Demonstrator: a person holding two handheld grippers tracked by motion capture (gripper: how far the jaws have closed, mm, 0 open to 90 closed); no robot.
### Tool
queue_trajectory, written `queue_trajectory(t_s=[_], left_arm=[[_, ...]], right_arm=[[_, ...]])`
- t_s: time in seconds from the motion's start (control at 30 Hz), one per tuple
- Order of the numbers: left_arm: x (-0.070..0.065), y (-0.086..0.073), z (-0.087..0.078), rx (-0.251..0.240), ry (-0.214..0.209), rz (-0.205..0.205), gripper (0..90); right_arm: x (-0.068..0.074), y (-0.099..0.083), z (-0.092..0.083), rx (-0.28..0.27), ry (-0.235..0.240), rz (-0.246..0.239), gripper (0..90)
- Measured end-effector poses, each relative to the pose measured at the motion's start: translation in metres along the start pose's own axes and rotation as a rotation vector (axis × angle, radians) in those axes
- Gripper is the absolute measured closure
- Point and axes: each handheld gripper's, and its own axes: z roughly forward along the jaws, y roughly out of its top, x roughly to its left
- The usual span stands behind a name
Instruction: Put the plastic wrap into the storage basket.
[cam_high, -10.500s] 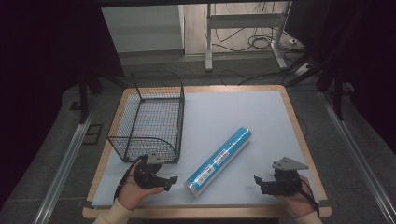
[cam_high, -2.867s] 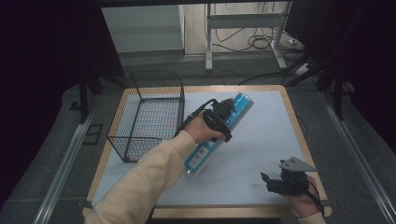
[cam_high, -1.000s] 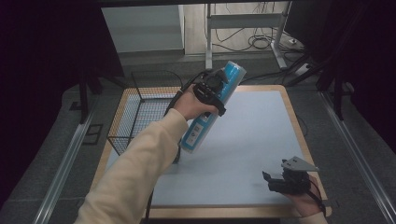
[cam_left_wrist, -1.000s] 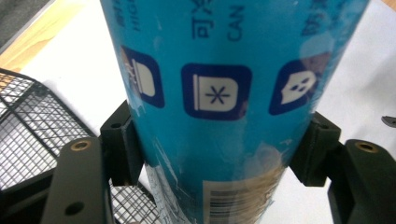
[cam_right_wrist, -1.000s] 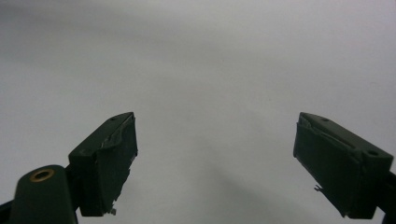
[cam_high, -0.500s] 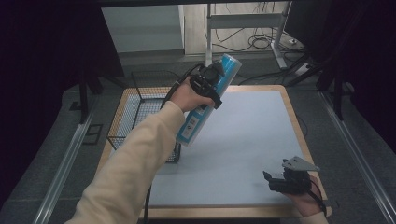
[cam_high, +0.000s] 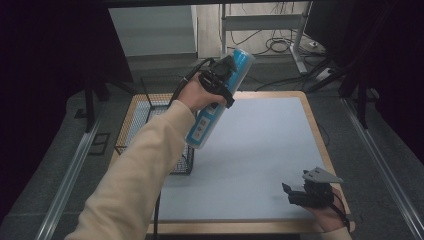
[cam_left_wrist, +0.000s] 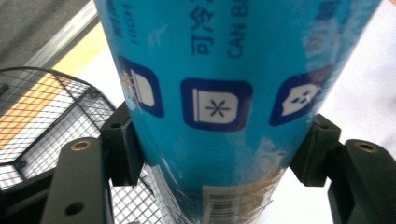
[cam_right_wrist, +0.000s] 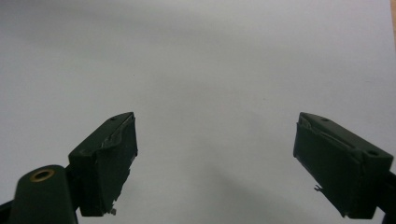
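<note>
Tube (cam_high: 216, 102), blue and long, hangs in the air above the bench (cam_high: 270, 145) in the high view, tilted so that its top end leans away from you and its lower end points down toward the near right corner of the wire basket (cam_high: 150, 135). Your left claw (cam_high: 220, 80) grips it across its upper part, and your sleeve reaches in from the bottom left to get there. The basket stands on the left side of the bench, just beside the tube's lower end. Your right claw (cam_high: 295, 192) rests low at the near right corner of the bench, well apart from the tube, with its grey plate on top.

In the left claw view, the tube (cam_left_wrist: 224, 93) sits squarely between the two black jaws, and both pads press on its sides: the claw is clenched on it. White print and dark blue icons run across the label, with a barcode near the bottom edge. The basket (cam_left_wrist: 46, 121) mesh shows behind and below at the left.

In the right claw view, your right claw (cam_right_wrist: 215, 163) stands released, its jaws wide apart with bare bench (cam_right_wrist: 201, 60) between them.
</note>
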Motion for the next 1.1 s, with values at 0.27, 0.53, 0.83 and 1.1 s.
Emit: queue_trajectory(t_s=[0.27,0.53,0.83,1.1], left_arm=[[0.018,-0.004,-0.017,-0.016,0.035,-0.032,31.7],[0.033,-0.014,-0.021,-0.008,0.054,-0.061,31.7],[0.054,-0.032,-0.017,0.004,0.075,-0.112,31.7],[0.069,-0.046,-0.008,0.025,0.089,-0.142,31.7]], right_arm=[[0.0,0.0,0.001,0.003,0.0,-0.006,13.8],[0.0,0.0,0.001,0.004,-0.001,-0.007,13.8],[0.0,0.0,0.001,0.006,-0.005,-0.007,13.8],[0.001,0.0,0.002,0.007,-0.005,-0.006,13.8]])
